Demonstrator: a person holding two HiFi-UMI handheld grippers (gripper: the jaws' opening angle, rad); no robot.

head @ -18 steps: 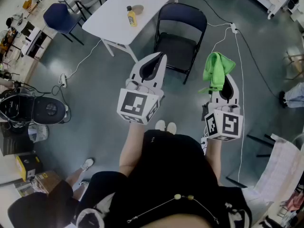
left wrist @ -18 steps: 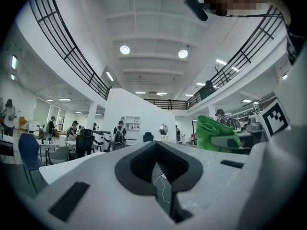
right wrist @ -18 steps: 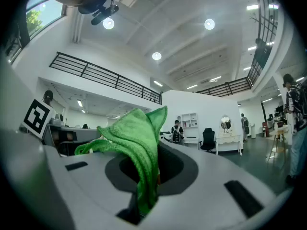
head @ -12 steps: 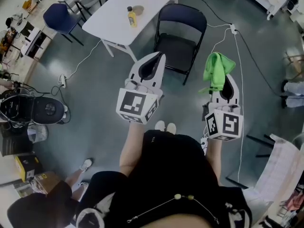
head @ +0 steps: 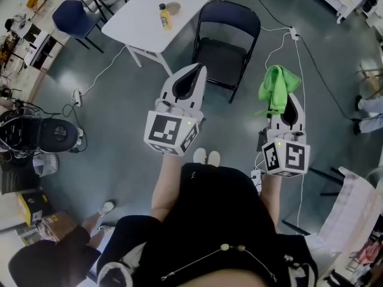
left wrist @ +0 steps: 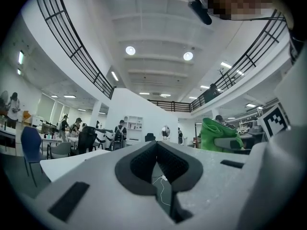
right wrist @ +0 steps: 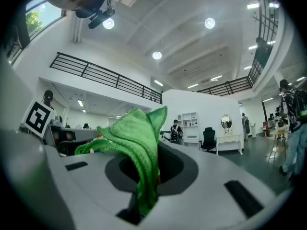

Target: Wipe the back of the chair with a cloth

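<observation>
A dark folding chair [head: 224, 37] stands beside the white table [head: 152, 14], its backrest at the far side in the head view. My right gripper [head: 286, 95] is shut on a green cloth [head: 276, 87], which bunches above the jaws [right wrist: 139, 150] and hangs to the right of the chair seat. My left gripper [head: 194, 76] is shut and empty, held just in front of the chair's near edge. In the left gripper view the closed jaws [left wrist: 157, 158] point level across the room, and the green cloth [left wrist: 218, 134] shows at right.
A yellow bottle [head: 163, 18] stands on the table. A blue chair [head: 72, 18] is at far left. White cables [head: 299, 52] run over the floor beside the folding chair. A black round machine [head: 51, 135] sits at left, and another person [head: 54, 256] is at lower left.
Both grippers have shifted slightly, the right one a little to the right and down with the cloth. The cloth stays clamped.
</observation>
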